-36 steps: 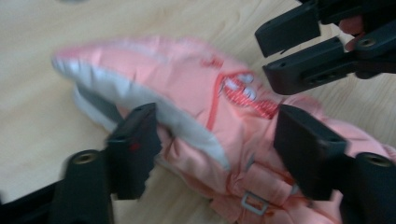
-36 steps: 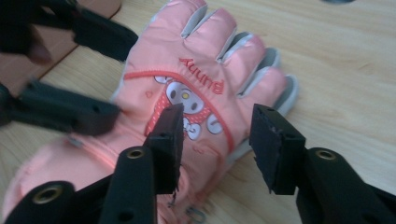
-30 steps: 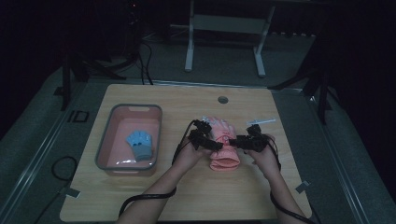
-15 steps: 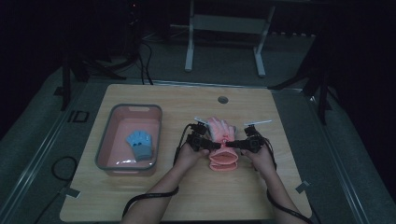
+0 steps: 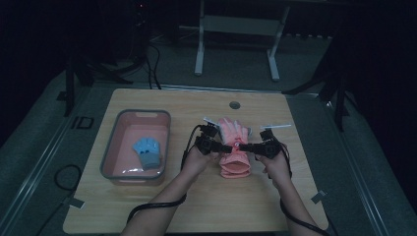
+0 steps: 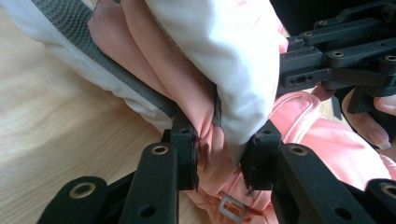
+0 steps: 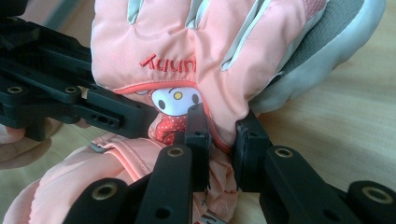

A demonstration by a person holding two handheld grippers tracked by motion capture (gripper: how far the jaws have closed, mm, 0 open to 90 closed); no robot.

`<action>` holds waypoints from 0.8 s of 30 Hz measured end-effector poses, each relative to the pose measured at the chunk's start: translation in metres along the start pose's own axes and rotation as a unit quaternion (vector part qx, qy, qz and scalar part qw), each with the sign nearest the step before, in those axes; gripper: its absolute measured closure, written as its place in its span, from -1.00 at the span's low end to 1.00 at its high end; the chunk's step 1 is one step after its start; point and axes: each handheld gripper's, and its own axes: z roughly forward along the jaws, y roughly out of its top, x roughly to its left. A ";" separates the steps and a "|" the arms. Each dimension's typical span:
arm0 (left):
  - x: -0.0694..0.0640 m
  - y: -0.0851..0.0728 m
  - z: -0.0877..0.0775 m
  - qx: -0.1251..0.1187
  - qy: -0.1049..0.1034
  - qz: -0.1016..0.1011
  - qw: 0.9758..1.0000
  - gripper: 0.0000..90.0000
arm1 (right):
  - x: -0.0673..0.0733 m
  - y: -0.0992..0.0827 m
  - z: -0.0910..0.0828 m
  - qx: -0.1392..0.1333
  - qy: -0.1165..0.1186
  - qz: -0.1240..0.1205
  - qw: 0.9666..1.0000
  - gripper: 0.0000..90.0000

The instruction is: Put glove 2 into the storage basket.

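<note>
Dim room, wooden table (image 5: 196, 206) mid-frame with a pink bin (image 5: 110, 164) at centre left holding a blue glove (image 5: 147, 151). Pink glove (image 5: 235, 150) lies just right of table centre, between both hands.

Left gripper (image 6: 219, 154) has just been closing, and its jaws now pinch a fold at the glove's edge, pink and white fabric bunched between the pads (strap buckle just below). Right gripper (image 7: 220, 135) likewise has just been closing on the opposite edge, pinching fabric beside the cartoon patch (image 7: 175, 100). In the high view, left gripper (image 5: 223, 147) and right gripper (image 5: 246, 146) point at each other across the glove.

Risks: both bites are thin, on slippery padded cloth, so a lift or pull could slide fabric out of one pinch and leave the glove dangling or dropped. Uneven pulling would twist it. Jaws sit close together, so tips could knock.
</note>
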 end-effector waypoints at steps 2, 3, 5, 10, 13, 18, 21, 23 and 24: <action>-0.004 0.003 -0.009 -0.001 0.002 0.004 1.000 0.57 | 0.006 0.004 -0.004 -0.004 0.001 -0.007 1.000 0.74; -0.007 0.005 -0.015 -0.001 0.005 0.010 1.000 0.57 | 0.011 0.007 -0.006 -0.004 -0.001 -0.013 1.000 0.74; -0.010 0.008 -0.024 -0.002 0.009 0.014 1.000 0.56 | 0.018 0.012 -0.010 -0.008 0.002 -0.018 1.000 0.74; -0.016 0.011 -0.050 -0.007 0.022 0.028 0.999 0.56 | 0.039 0.023 -0.014 -0.019 0.007 -0.038 0.999 0.74; -0.015 0.012 -0.067 -0.008 0.029 0.034 0.999 0.56 | 0.052 0.031 -0.013 -0.018 0.008 -0.050 0.999 0.74; -0.014 0.011 -0.083 -0.011 0.037 0.035 0.999 0.56 | 0.071 0.041 -0.008 -0.018 0.012 -0.064 0.998 0.74; -0.009 0.010 -0.102 -0.011 0.048 0.033 0.998 0.56 | 0.083 0.048 -0.001 -0.018 0.017 -0.069 0.997 0.74; -0.006 0.009 -0.110 -0.010 0.051 0.033 0.998 0.56 | 0.090 0.052 0.003 -0.017 0.020 -0.071 0.997 0.74; -0.004 0.008 -0.115 -0.010 0.053 0.032 0.998 0.56 | 0.093 0.054 0.006 -0.016 0.022 -0.071 0.997 0.74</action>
